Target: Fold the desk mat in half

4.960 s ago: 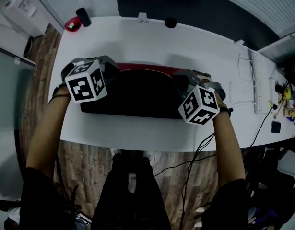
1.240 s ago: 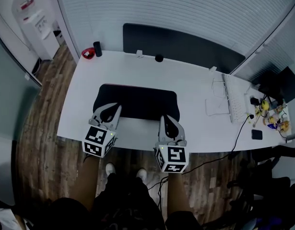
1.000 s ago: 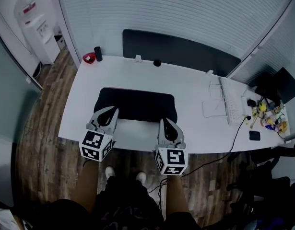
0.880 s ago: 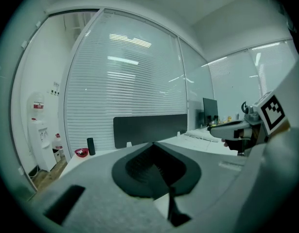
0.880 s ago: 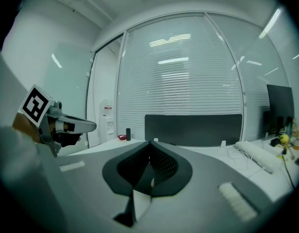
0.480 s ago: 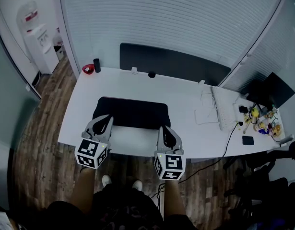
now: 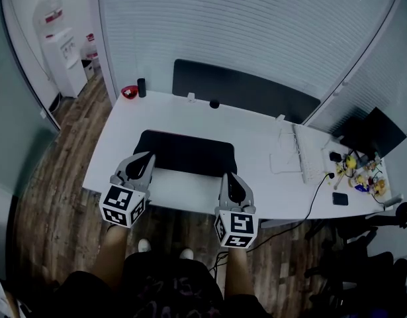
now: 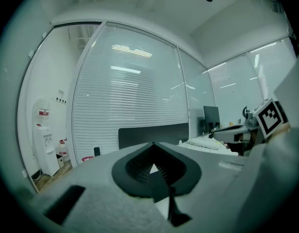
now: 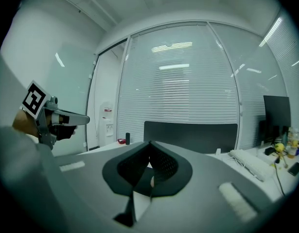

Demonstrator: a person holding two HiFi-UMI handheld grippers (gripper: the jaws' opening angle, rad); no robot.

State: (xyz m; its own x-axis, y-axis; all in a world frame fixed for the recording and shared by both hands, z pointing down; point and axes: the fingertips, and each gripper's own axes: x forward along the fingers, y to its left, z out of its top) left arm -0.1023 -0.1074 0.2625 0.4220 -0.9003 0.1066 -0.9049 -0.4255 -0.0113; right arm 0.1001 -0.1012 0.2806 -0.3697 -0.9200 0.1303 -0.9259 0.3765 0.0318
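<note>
The black desk mat (image 7: 185,152) lies folded as a long dark strip on the white desk (image 7: 256,134), left of centre. My left gripper (image 7: 146,156) hangs over the desk's front edge just short of the mat's left near corner, jaws shut and empty. My right gripper (image 7: 229,176) hangs at the front edge near the mat's right near corner, also shut with nothing in it. In the left gripper view the left gripper (image 8: 153,143) points level across the room; the right gripper (image 9: 149,142) does the same in its view. The mat is hidden in both gripper views.
A red dish (image 7: 129,91) and a black cylinder (image 7: 141,87) stand at the desk's far left corner, a small black knob (image 7: 214,103) at the back edge. A white keyboard (image 7: 301,152), cables and a phone (image 7: 340,199) lie at the right. A dark panel (image 7: 246,90) stands behind the desk.
Five seconds ago both grippers were over the mat. Over the last second both have drawn back toward the person and risen; the mat stays still on the desk.
</note>
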